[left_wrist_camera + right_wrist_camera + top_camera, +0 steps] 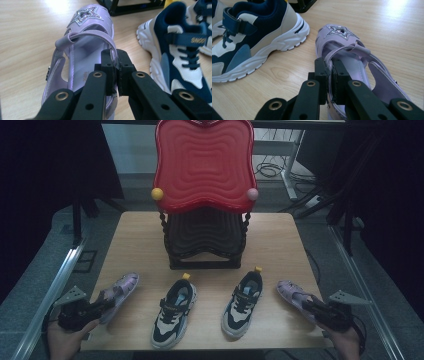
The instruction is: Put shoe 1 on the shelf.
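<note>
Two lilac sandals with glittery stars lie on the wooden table (140, 235). The left sandal (119, 292) (82, 45) rests near the table's left front corner, and my left gripper (102, 306) (117, 72) is shut on its side wall near the strap. The right sandal (295, 295) (352, 50) lies by the right front corner, with my right gripper (316, 309) (329, 77) shut on its inner side wall. Between them stand two navy, white and beige sneakers, one at the left (174, 312) (182, 47) and one at the right (242, 304) (254, 40), toes toward me.
A two-tier shoe rack (205, 240) stands at the middle back of the table, its red wavy top shelf (204, 165) above a dark lower shelf. A person's hands hold both grippers at the front edge. Cables lie on the floor beyond the table.
</note>
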`<action>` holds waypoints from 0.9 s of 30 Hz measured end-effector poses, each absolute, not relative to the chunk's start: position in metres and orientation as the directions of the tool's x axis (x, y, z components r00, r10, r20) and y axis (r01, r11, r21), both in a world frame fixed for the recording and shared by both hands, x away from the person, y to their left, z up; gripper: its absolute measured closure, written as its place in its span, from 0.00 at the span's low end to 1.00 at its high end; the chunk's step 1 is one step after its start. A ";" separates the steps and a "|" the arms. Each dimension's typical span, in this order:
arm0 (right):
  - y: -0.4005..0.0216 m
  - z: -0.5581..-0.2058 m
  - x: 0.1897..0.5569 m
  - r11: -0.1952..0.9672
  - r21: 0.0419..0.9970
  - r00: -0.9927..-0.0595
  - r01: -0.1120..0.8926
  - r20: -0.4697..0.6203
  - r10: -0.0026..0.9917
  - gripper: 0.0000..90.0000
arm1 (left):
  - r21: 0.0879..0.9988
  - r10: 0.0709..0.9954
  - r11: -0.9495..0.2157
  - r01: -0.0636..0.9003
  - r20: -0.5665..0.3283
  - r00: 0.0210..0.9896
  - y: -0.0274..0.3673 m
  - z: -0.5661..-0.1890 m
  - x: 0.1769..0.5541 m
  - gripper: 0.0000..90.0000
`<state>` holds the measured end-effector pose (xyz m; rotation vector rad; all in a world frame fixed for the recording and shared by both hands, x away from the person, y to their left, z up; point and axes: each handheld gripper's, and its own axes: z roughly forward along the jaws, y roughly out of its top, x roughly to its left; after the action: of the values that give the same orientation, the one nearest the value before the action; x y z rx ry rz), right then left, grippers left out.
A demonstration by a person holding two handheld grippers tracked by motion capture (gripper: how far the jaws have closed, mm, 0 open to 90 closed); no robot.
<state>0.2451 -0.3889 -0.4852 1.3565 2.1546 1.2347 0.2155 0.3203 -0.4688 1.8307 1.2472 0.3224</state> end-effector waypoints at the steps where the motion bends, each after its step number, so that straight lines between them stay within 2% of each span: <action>1: -0.389 -0.485 0.245 0.176 0.798 -0.500 0.577 0.175 0.848 0.94 | 0.776 0.850 -0.112 0.621 -0.249 0.464 0.320 -0.468 0.216 0.96; 14: -0.389 -0.471 0.239 0.103 0.847 -0.488 0.521 0.198 0.850 0.94 | 0.812 0.841 -0.080 0.578 -0.257 0.477 0.315 -0.452 0.220 0.96; 27: -0.381 -0.450 0.241 -0.035 0.905 -0.490 0.424 0.262 0.831 0.94 | 0.830 0.827 -0.083 0.551 -0.251 0.503 0.303 -0.439 0.232 0.96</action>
<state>0.2411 -0.3814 -0.4499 1.3210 1.8840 1.5358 0.2316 0.3033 -0.4389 1.7602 1.1644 0.3505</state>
